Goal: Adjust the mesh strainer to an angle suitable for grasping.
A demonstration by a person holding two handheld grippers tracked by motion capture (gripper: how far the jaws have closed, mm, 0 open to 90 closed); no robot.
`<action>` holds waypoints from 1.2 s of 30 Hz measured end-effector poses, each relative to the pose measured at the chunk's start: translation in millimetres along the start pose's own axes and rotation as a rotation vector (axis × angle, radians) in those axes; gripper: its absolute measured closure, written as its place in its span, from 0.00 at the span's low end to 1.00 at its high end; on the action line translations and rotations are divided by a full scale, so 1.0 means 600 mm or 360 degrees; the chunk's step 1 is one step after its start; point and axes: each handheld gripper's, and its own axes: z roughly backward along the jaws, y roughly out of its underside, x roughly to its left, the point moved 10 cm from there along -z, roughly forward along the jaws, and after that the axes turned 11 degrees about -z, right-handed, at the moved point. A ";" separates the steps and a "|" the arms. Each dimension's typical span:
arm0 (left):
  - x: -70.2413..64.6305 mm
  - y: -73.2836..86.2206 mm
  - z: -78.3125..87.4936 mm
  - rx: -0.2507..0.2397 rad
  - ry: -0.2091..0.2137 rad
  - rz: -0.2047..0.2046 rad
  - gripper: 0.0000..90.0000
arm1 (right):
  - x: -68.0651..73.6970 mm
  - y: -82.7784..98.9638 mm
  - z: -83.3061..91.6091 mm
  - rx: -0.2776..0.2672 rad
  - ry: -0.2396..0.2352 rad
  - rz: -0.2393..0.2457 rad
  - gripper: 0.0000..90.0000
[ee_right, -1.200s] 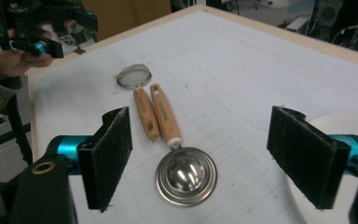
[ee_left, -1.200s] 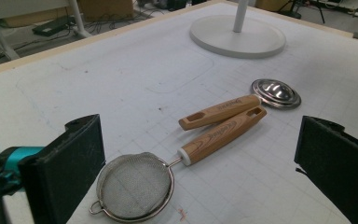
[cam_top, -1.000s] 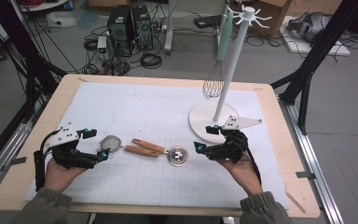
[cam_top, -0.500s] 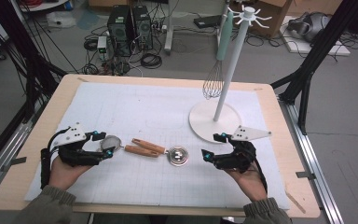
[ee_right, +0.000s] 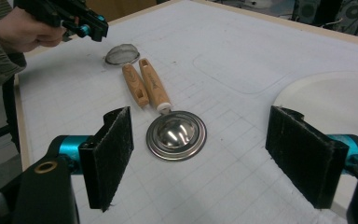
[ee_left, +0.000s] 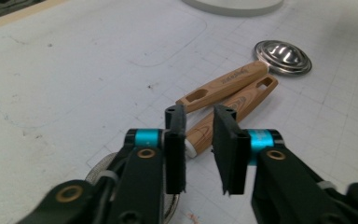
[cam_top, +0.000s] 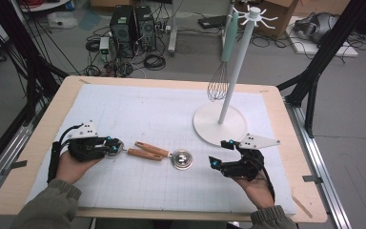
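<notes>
A small mesh strainer (ee_right: 121, 53) and a steel scoop (cam_top: 182, 159) lie mid-table, their wooden handles (cam_top: 145, 151) side by side. My left gripper (cam_top: 116, 147) is over the strainer's neck. Its jaws have just been closing and stand a narrow gap apart. The ferrule end of the strainer's handle (ee_left: 196, 140) shows in that gap of my left gripper (ee_left: 199, 149), with no pad seen pressing it. My right gripper (cam_top: 220, 152) sits right of the scoop, open wide. In the right gripper view nothing lies between the jaws of my right gripper (ee_right: 205, 158), and the scoop (ee_right: 176, 134) is just ahead.
A white stand (cam_top: 219, 125) with a tall hooked pole (cam_top: 236, 71) is at the back right, close behind my right gripper. A whisk (cam_top: 218, 86) with a mint handle hangs from it. A white grid mat (cam_top: 147, 109) covers the table.
My left gripper has moved right onto the strainer end and its jaws have narrowed from wide open. My right gripper has drifted toward the front edge, still open.
</notes>
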 end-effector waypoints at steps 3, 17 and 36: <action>0.006 0.001 -0.004 0.0014 0.0013 -0.0001 0.95 | 0.001 0.000 0.001 -0.0003 0.0000 -0.0004 0.25; 0.018 0.001 -0.035 0.0056 0.0114 -0.0018 0.98 | 0.003 0.000 0.000 -0.0004 -0.0029 0.0007 0.25; 0.018 0.028 -0.076 0.0172 0.0145 -0.0013 0.99 | -0.008 0.005 -0.001 -0.0017 -0.0007 -0.0015 0.24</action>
